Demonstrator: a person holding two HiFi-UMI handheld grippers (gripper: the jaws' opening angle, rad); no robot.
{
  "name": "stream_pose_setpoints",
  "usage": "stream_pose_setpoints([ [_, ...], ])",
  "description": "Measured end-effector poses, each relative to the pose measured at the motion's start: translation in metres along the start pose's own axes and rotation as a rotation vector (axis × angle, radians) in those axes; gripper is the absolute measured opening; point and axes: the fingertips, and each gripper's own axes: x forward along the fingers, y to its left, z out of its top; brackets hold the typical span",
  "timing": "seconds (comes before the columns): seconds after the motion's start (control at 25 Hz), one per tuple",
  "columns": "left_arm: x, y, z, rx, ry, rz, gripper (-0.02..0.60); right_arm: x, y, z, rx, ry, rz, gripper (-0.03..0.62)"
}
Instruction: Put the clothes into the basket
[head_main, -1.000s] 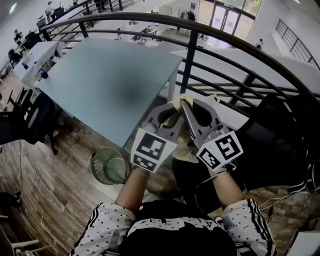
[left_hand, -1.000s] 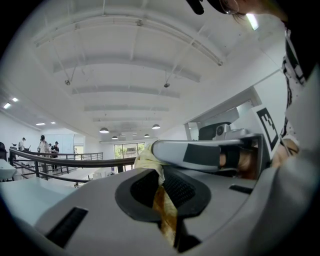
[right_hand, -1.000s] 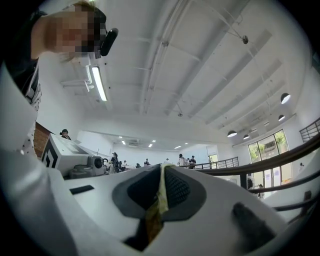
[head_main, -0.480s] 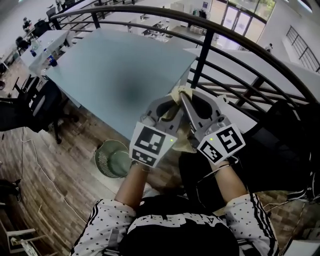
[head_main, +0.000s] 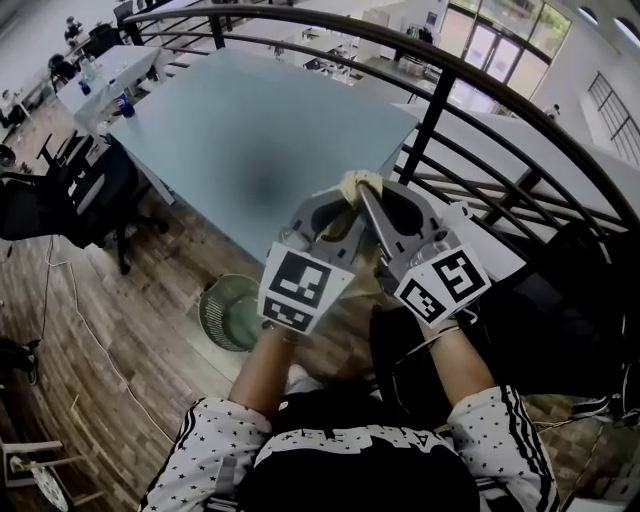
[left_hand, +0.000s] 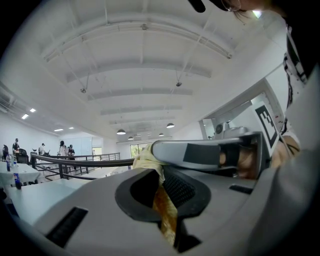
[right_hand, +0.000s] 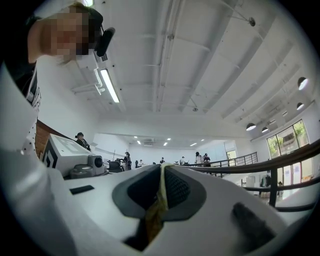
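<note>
A pale yellow cloth (head_main: 358, 184) hangs in the air between both grippers, which are held side by side at chest height. My left gripper (head_main: 343, 208) is shut on the cloth (left_hand: 161, 200), which bunches out past its tips. My right gripper (head_main: 368, 203) is shut on a thin fold of the same cloth (right_hand: 160, 192). The round green mesh basket (head_main: 228, 312) stands on the wooden floor below and left of the grippers, beside the pale blue table (head_main: 250, 130). The rest of the cloth hangs down behind the gripper bodies, mostly hidden.
A black curved railing (head_main: 440, 95) runs close ahead of the grippers. Black office chairs (head_main: 75, 195) stand at the left of the table. Cables lie on the floor (head_main: 70, 330). A dark bulky shape (head_main: 560, 300) sits at the right.
Both grippers have travelled sideways together, still pinching the cloth. In the head view the table, the chairs and the basket have slid to the right and the basket sits a little closer under the hands.
</note>
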Motion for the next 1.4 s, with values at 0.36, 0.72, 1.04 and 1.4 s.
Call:
stream_pose_setpoints([
  [0.36, -0.034, 0.046, -0.011, -0.023, -0.012, 0.015, 0.037, 0.046, 0.034, -0.012, -0.002, 0.000, 0.019, 0.034],
  [0.72, -0.038, 0.062, -0.018, -0.030, -0.015, -0.014, 0.037, 0.062, 0.038, -0.019, 0.001, 0.006, -0.008, 0.035],
  [1.04, -0.049, 0.056, -0.018, -0.030, -0.010, 0.021, 0.037, 0.055, 0.050, -0.018, 0.009, 0.003, 0.030, 0.034],
  [1.4, -0.073, 0.034, -0.012, -0.020, 0.008, 0.071, 0.037, 0.034, 0.074, -0.011, 0.026, 0.002, 0.081, 0.034],
])
